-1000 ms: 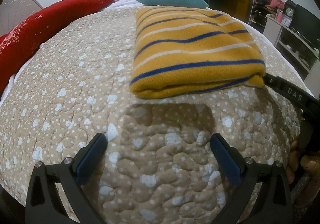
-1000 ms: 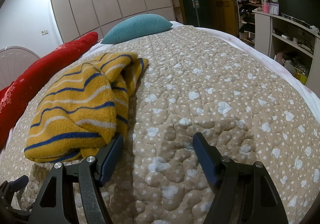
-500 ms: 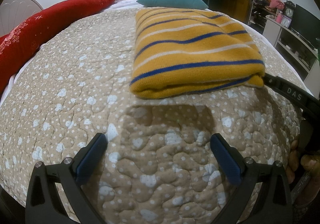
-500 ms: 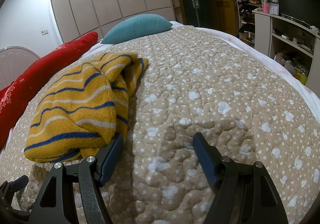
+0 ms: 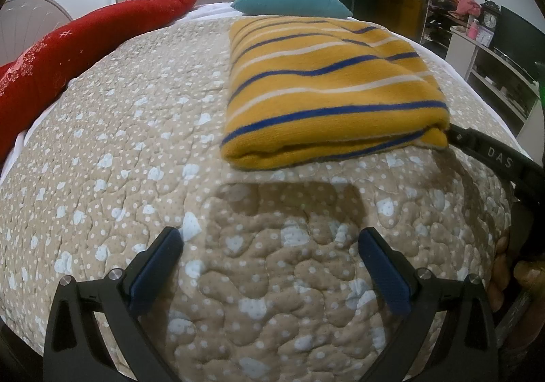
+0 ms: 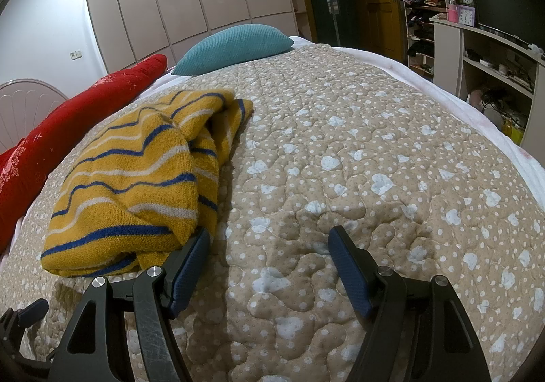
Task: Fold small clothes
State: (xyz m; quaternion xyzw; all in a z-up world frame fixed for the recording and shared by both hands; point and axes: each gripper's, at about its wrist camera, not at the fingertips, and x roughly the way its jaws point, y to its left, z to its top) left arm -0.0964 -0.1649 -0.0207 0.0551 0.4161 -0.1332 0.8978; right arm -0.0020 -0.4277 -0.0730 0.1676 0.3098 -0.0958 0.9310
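Observation:
A yellow knit garment with blue and white stripes [image 5: 327, 89] lies folded into a thick rectangle on the beige quilted bed [image 5: 119, 157]. My left gripper [image 5: 270, 242] is open and empty, hovering over bare quilt in front of the garment's folded edge. My right gripper [image 6: 269, 242] is open and empty; its left finger [image 6: 190, 263] sits right beside the garment's near corner [image 6: 136, 184]. In the left wrist view a black finger of the right gripper [image 5: 494, 157] rests by the garment's right corner.
A long red bolster [image 5: 78, 48] lies along the bed's left side. A teal pillow [image 6: 235, 48] lies at the head. Shelves with a clock and clutter [image 6: 477, 41] stand to the right of the bed. White wardrobes line the far wall.

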